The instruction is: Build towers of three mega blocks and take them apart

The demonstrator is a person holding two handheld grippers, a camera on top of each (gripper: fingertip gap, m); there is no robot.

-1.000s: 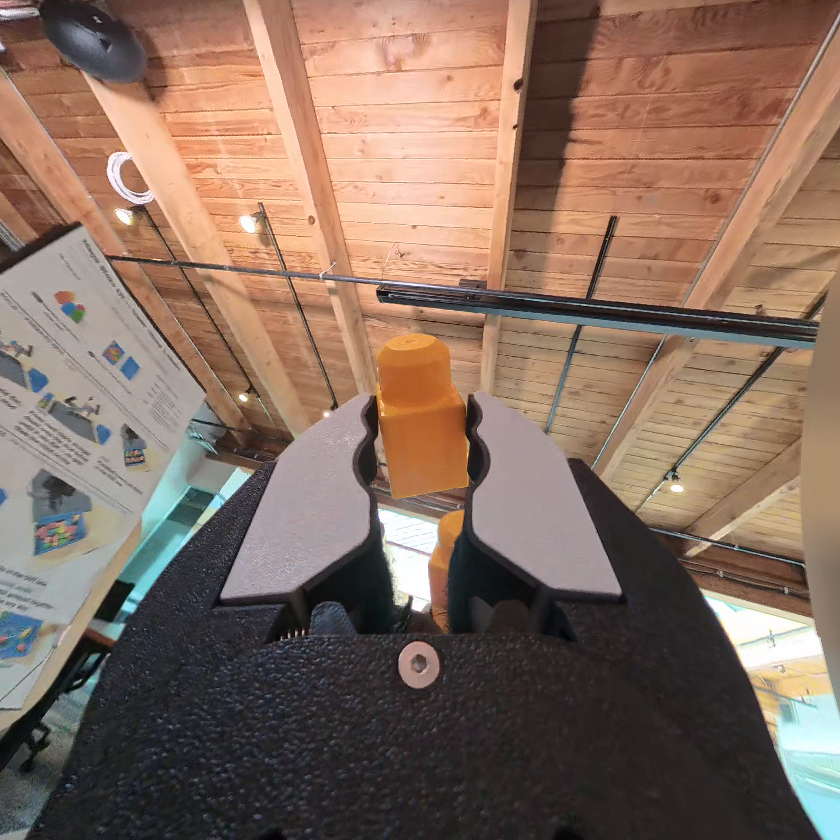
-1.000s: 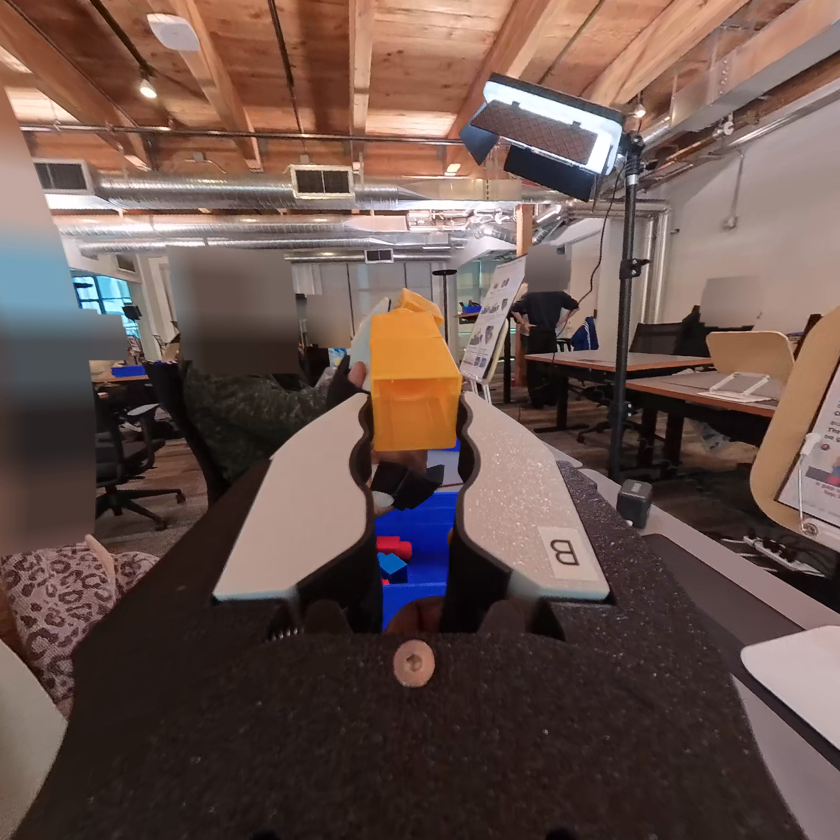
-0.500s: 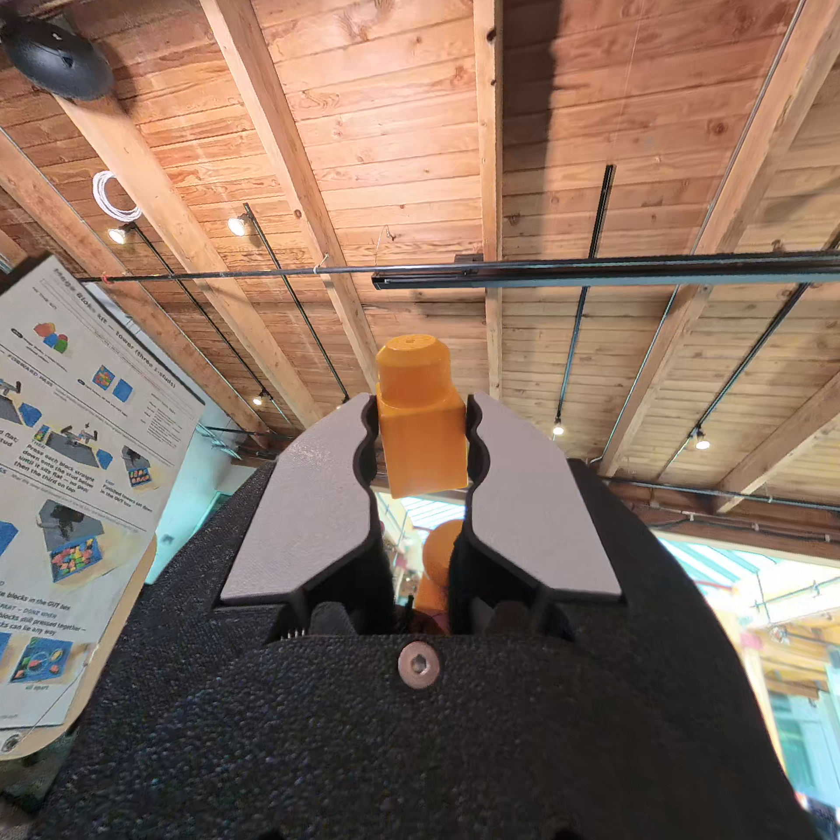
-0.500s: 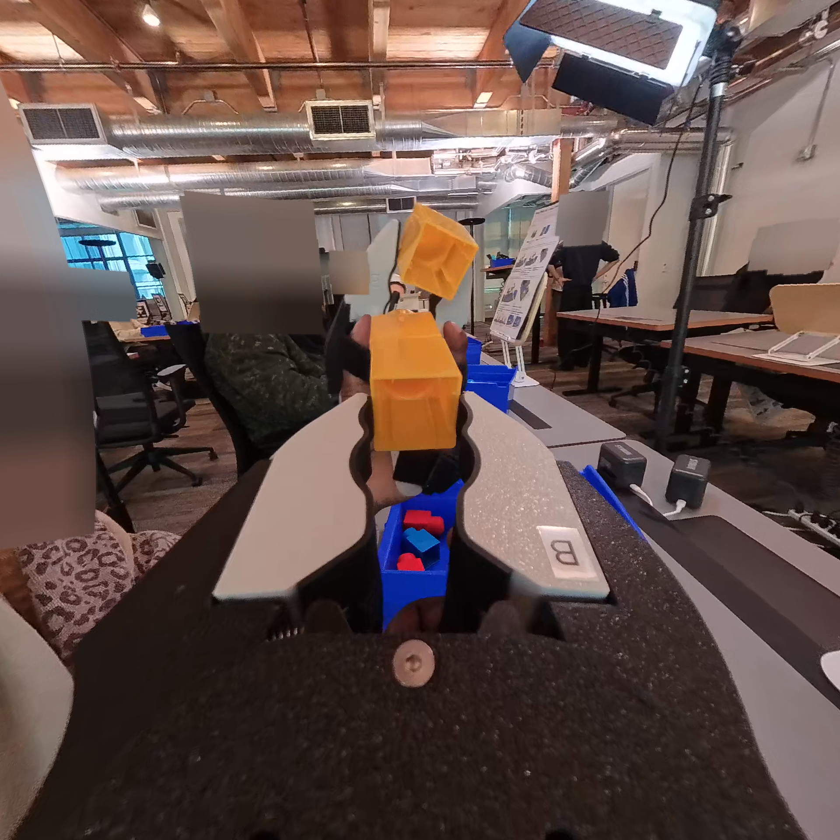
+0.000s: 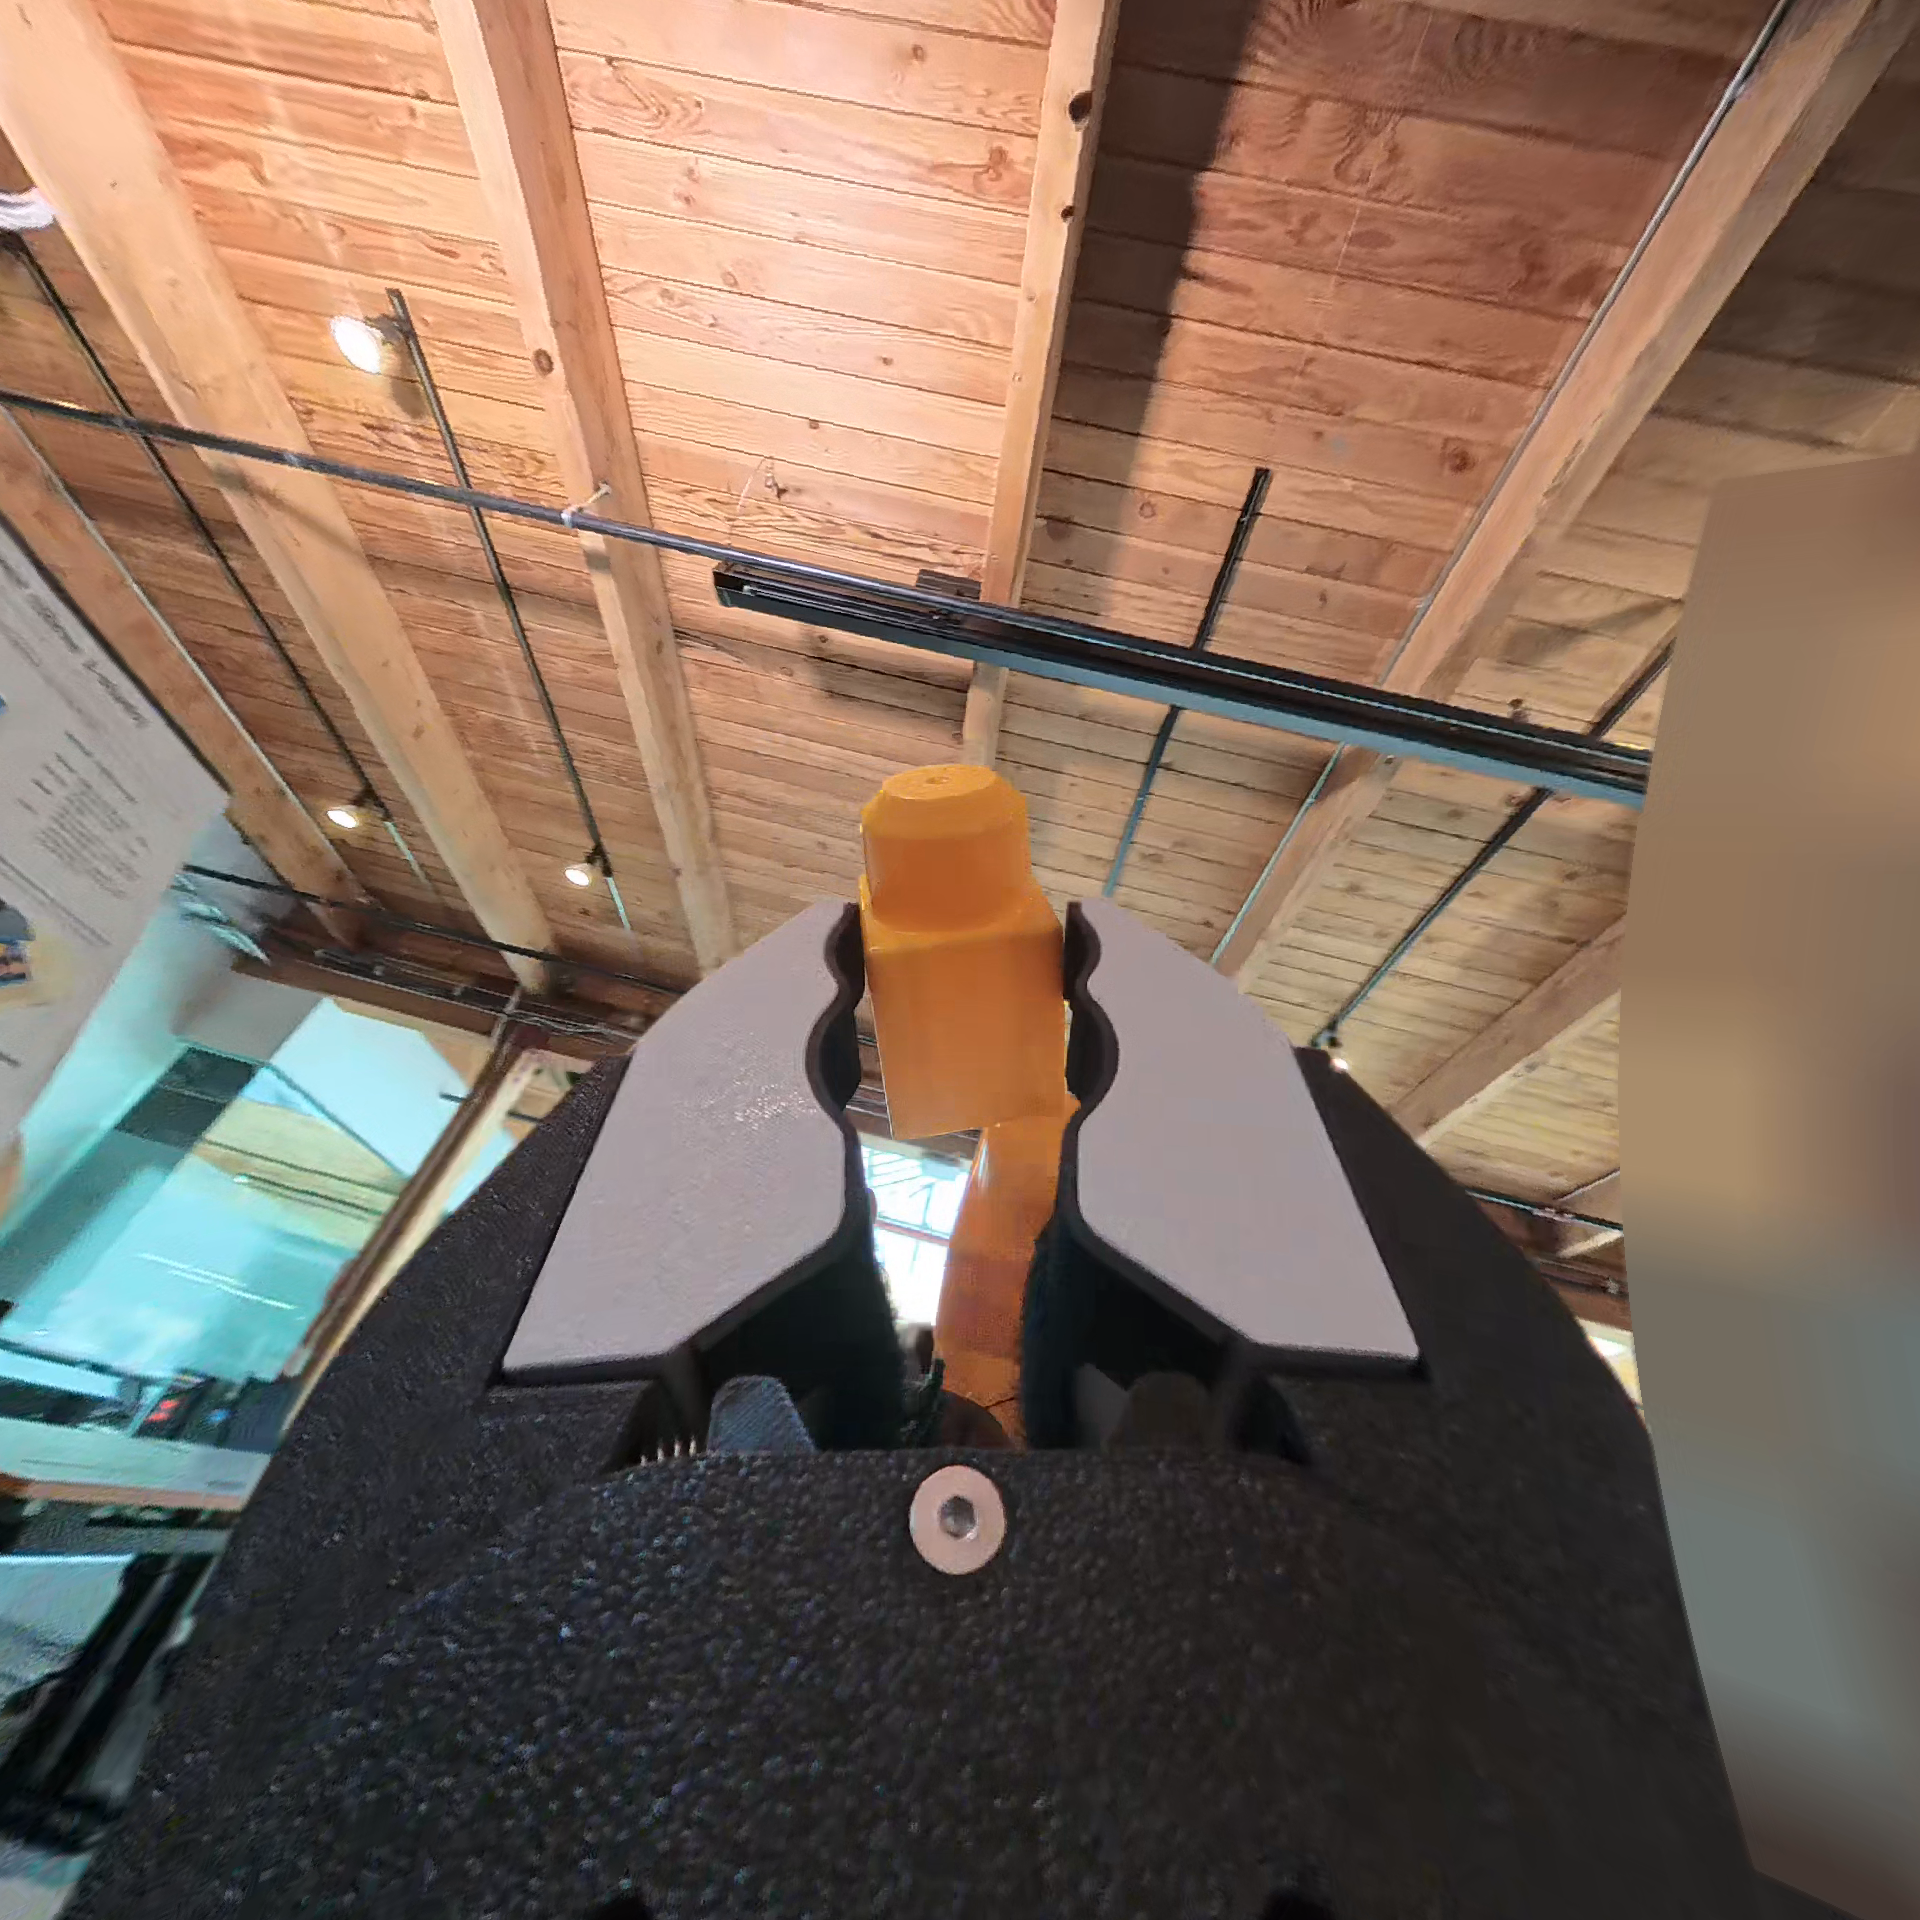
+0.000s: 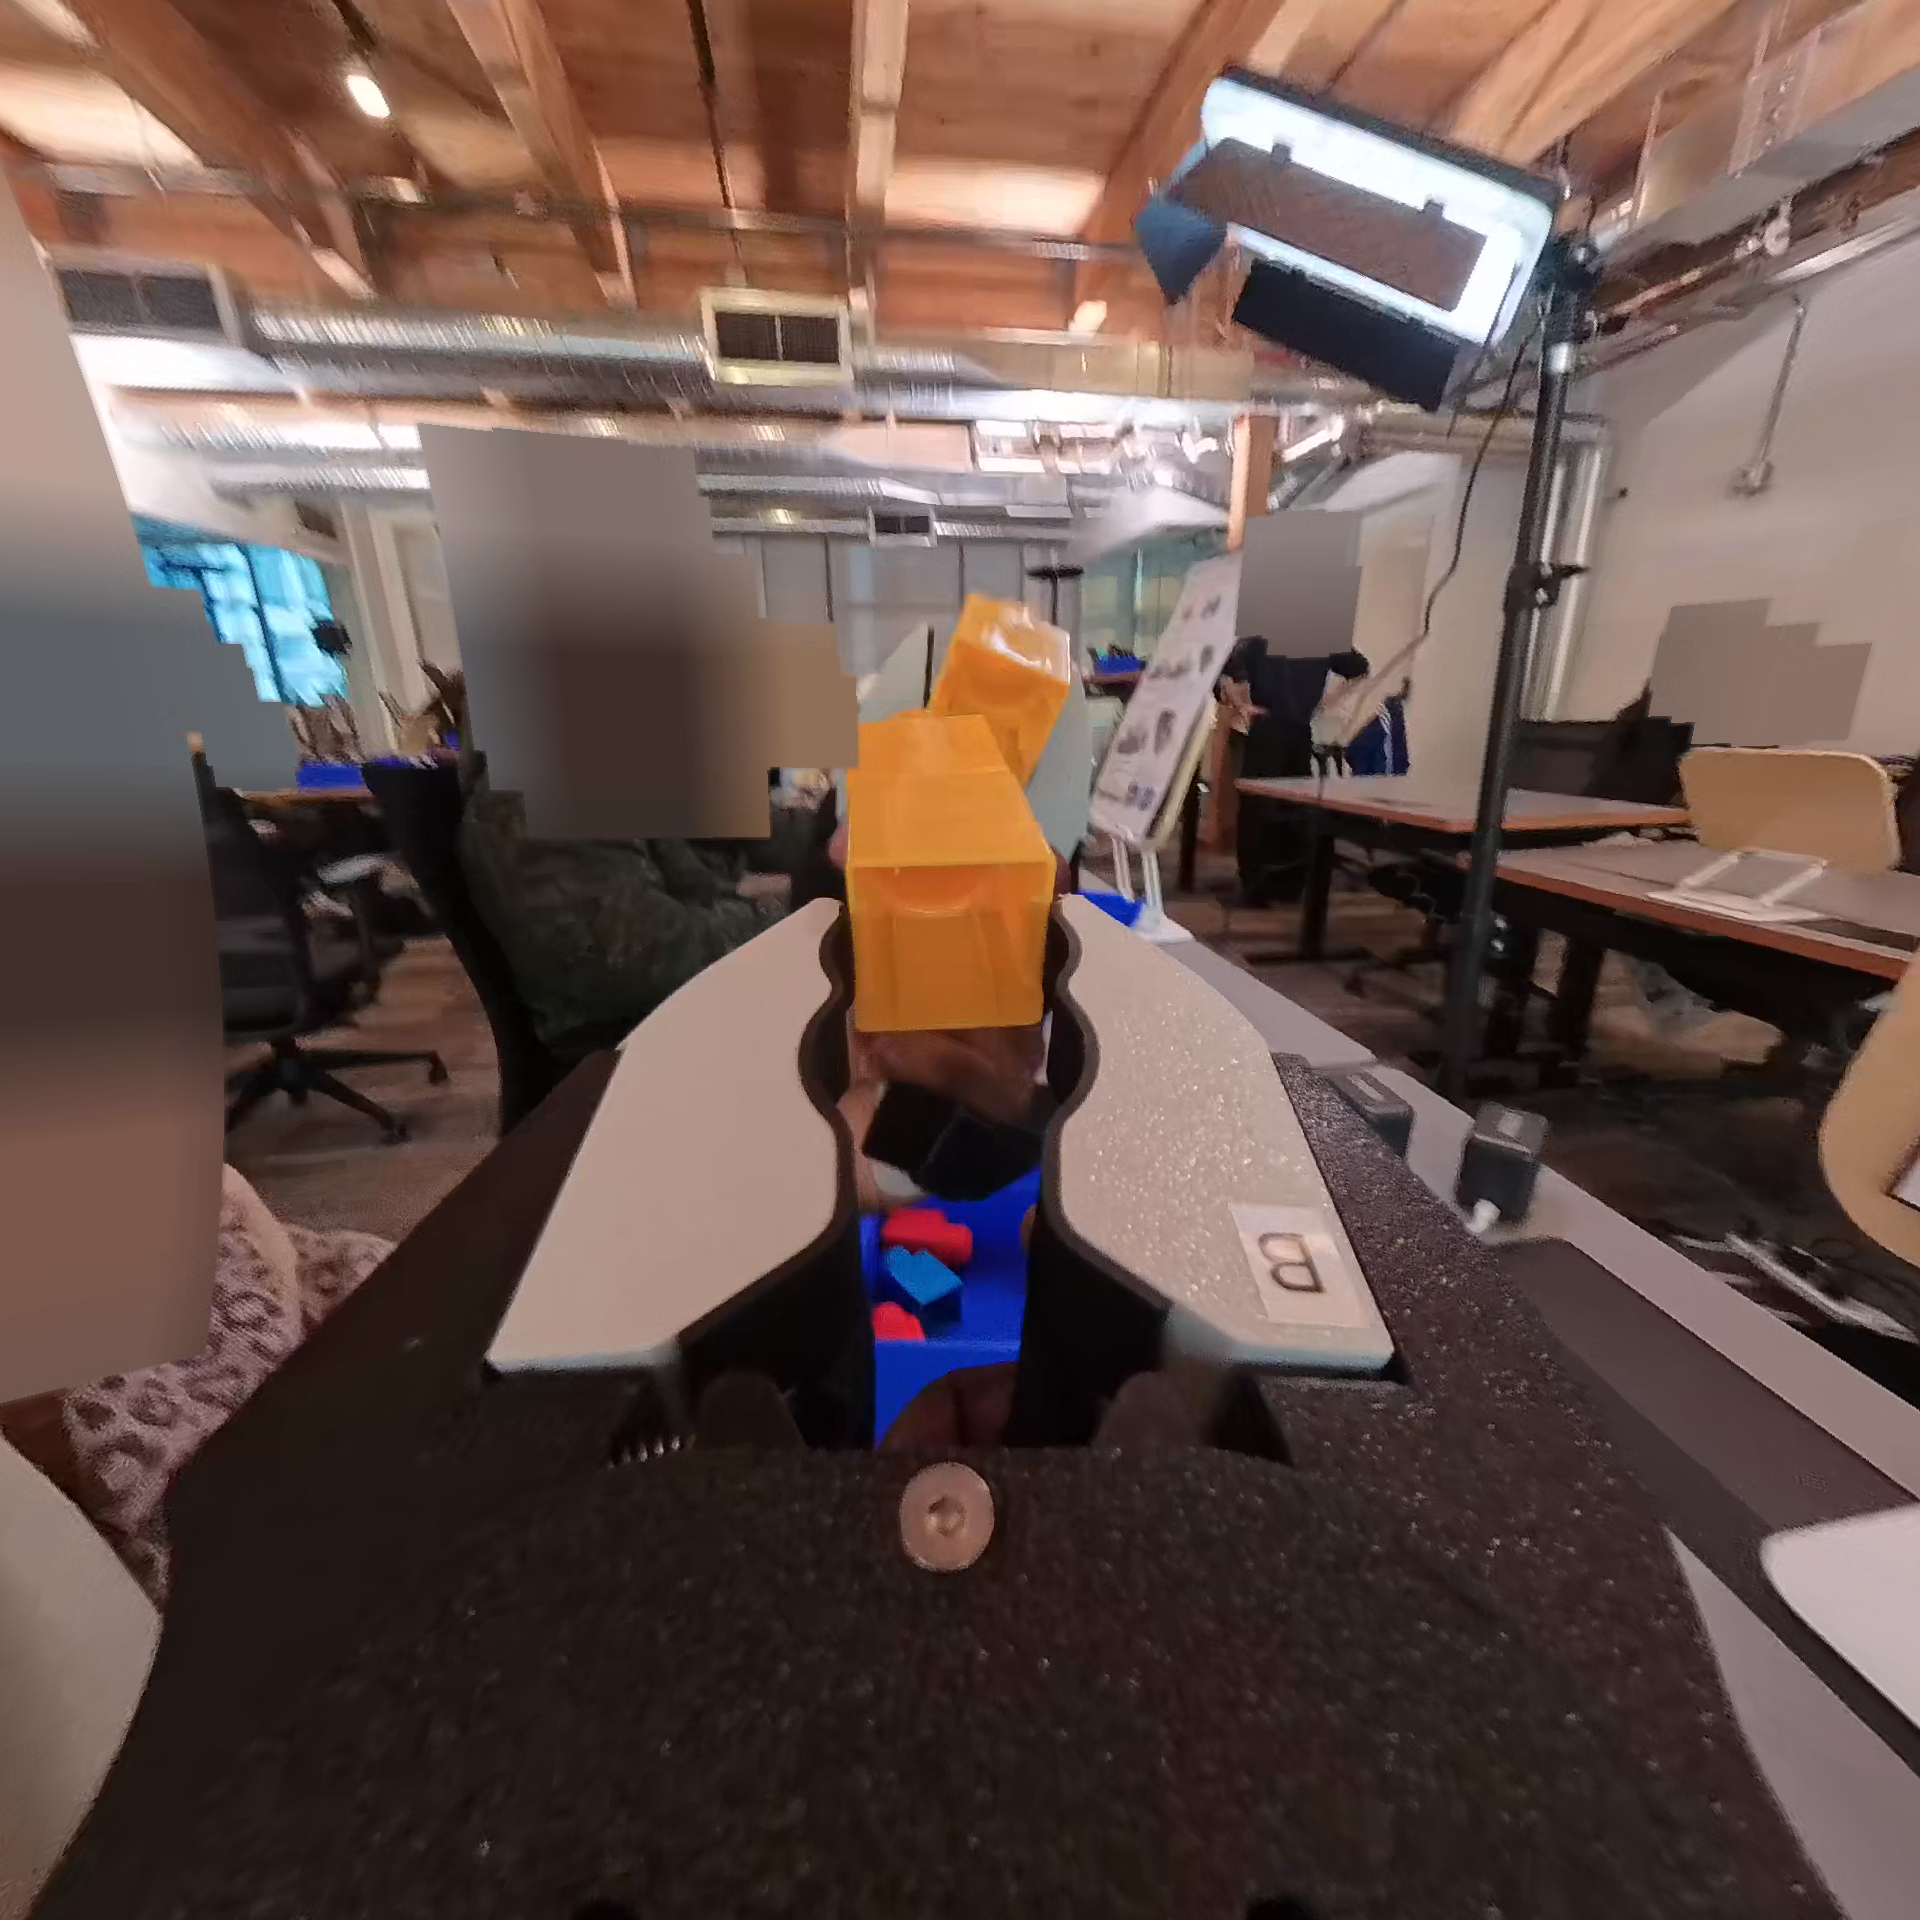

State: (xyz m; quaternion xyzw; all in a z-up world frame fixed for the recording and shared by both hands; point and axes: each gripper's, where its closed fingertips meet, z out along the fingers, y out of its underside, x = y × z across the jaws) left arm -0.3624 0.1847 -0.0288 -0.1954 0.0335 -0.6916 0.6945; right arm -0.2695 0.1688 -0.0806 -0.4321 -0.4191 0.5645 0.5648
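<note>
In the left wrist view my left gripper (image 5: 961, 925) points up at the wooden ceiling and is shut on an orange mega block (image 5: 961, 997), stud forward. A second orange piece (image 5: 992, 1247) shows below through the gap between the fingers. In the right wrist view my right gripper (image 6: 945, 914) is shut on an orange block (image 6: 940, 935), its hollow underside facing the camera. Just behind and above it, the left gripper's orange block (image 6: 1003, 681) is tilted between pale fingers (image 6: 1062, 805). Whether the two blocks touch I cannot tell.
A blue bin (image 6: 997, 1351) with red and blue blocks lies below the right gripper. A seated person (image 6: 582, 914) is at the left. A light panel on a stand (image 6: 1340, 229) and desks (image 6: 1558, 821) are at the right. A poster board (image 5: 62, 727) is at the left. The left gripper's tips are roughly 11 cm from the right gripper's.
Half a second ago the left gripper's block stood clear above the right one; it has now come down close behind it. Both views swung. Both grasps are unchanged.
</note>
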